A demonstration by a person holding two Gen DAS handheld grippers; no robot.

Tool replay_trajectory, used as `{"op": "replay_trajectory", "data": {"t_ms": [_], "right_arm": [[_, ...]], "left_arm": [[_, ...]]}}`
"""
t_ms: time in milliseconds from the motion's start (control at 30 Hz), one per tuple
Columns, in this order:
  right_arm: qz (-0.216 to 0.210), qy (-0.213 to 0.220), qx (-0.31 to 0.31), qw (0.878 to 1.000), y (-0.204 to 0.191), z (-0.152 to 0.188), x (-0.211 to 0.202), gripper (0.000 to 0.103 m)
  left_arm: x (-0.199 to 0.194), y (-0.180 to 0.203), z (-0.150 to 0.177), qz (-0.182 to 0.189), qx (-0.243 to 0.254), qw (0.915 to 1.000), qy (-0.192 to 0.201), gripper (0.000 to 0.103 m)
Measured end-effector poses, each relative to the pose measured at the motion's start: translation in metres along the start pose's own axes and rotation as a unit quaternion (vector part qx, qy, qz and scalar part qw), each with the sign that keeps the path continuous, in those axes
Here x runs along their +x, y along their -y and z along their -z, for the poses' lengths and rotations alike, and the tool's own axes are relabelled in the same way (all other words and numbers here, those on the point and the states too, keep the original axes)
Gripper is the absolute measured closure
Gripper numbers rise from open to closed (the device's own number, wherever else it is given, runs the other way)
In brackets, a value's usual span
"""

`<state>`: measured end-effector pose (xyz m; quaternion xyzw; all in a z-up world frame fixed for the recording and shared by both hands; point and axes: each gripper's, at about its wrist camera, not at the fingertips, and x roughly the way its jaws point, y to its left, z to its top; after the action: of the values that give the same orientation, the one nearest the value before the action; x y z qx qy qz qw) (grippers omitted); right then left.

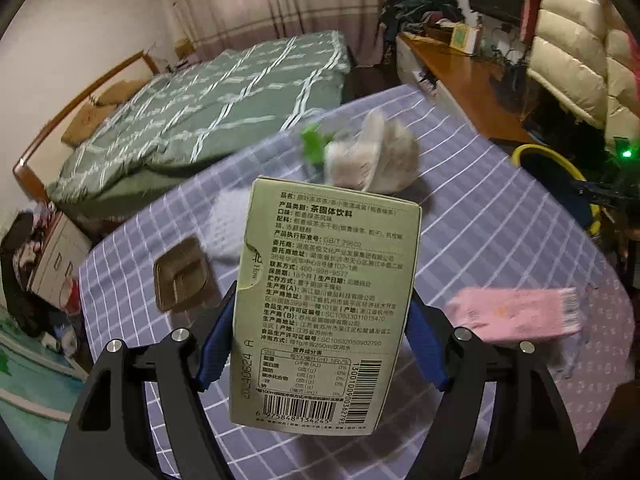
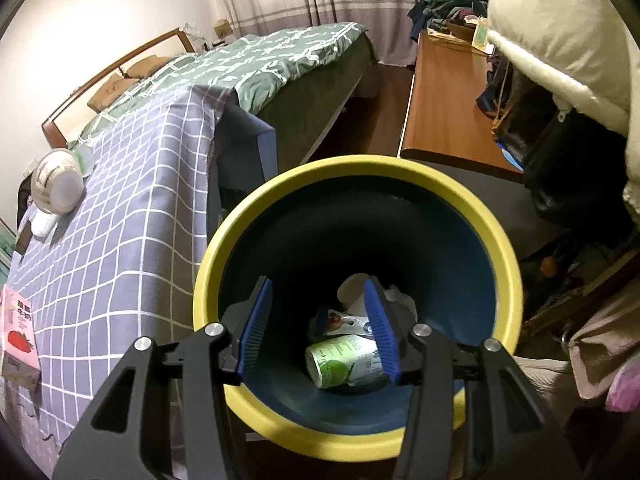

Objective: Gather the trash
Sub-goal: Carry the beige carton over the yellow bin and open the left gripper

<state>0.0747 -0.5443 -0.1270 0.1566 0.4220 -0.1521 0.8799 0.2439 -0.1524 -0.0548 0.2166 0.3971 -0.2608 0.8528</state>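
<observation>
Left gripper (image 1: 320, 328): clamped on a pale green tea carton (image 1: 326, 304), held upright above the checked tablecloth (image 1: 500, 240), barcode end toward the camera.
Right gripper (image 2: 318, 330): blue pads spread apart, holding nothing, poised over the mouth of the yellow-rimmed bin (image 2: 508, 264).
Bin contents: a green-and-white can (image 2: 340, 364) lying on its side among wrappers at the bottom.
Trash on the table: a crumpled white paper bag (image 1: 372, 160), a brown plastic tray (image 1: 182, 276), a pink strawberry carton (image 1: 516, 312).
Beyond the table: a bed with a green quilt (image 1: 208, 108).
</observation>
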Motion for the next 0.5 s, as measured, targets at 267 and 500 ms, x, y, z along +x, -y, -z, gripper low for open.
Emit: {"op": "replay_trajectory", "data": {"t_ms": [267, 500], "right_arm": [[0.002, 0.03, -0.009, 1.0, 0.013, 0.012, -0.04, 0.057], [0.013, 0.049, -0.019, 0.999, 0.036, 0.035, -0.082, 0.056]], "left_arm": [[-0.017, 0.086, -0.054, 0.041, 0.072, 0.996, 0.033, 0.028], [0.006, 0.188, -0.099, 0.102, 0.138, 0.9846, 0.034, 0.028]]}}
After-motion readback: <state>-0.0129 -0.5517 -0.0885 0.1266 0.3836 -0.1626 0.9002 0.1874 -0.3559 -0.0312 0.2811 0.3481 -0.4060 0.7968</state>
